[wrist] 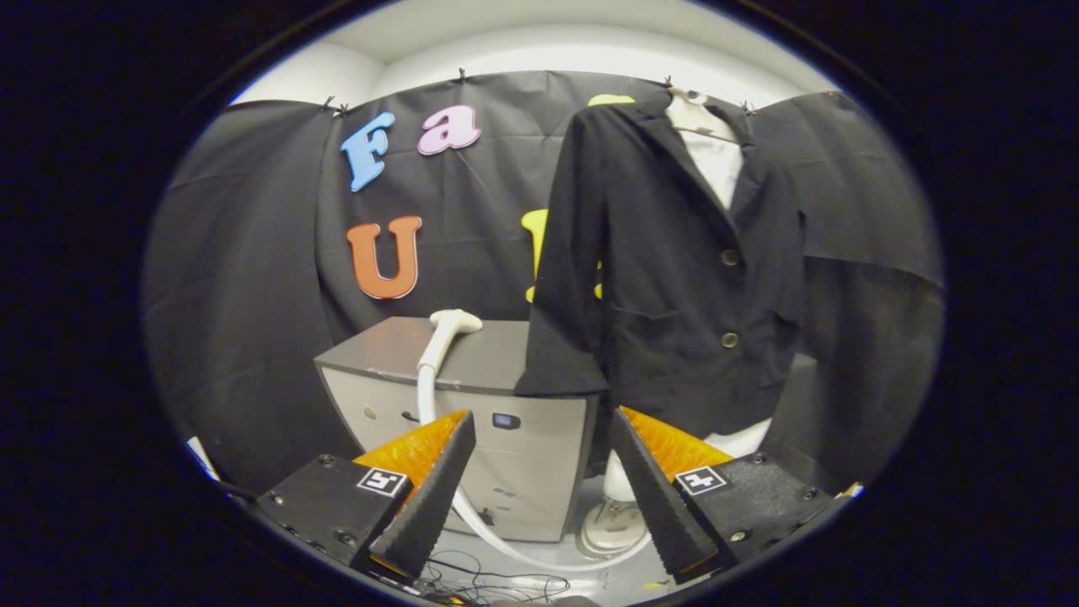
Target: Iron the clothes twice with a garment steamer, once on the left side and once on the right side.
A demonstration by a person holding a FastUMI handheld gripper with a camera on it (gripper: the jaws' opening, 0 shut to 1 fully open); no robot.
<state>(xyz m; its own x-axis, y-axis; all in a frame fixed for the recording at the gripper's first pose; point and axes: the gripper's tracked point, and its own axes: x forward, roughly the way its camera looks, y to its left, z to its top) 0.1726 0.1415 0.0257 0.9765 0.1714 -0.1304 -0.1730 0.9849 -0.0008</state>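
Beyond the fingers, approx. straight ahead, a grey cabinet [472, 421] is seen; on its top the garment steamer head [451, 324] is laid, not lifted, w/ its white hose [506, 544] running down the cabinet front and curving over the floor towards a white base unit [611, 523] just beside the cabinet. At the foot of the view a few thin cables [489, 582] are spread on the floor. Next to the cabinet, on the side of the right finger, a black jacket [674, 278] is hung on a hanger [704, 118], over a white shirt [721, 169]; one sleeve falls down onto the cabinet's edge, so that jacket and cabinet look touching there; both buttons look closed.

The gripper [539, 489] is held well apart from the steamer head; its fingers are spread wide and nothing is pinched between them; the cabinet front and the hose are seen through the gap.

Re progress: it is judged that the task is at its very beginning; the steamer is not yet taken, so prob. no pass is counted as done, neither on the left side nor on the right; if the jacket was already steamed cannot be told from the cloth. What is left, as far as can be judged: the head must be approached and gripped at its neck, carried to the jacket, passed once down each side; care will be needed that the hose is not caught on the cabinet corner.
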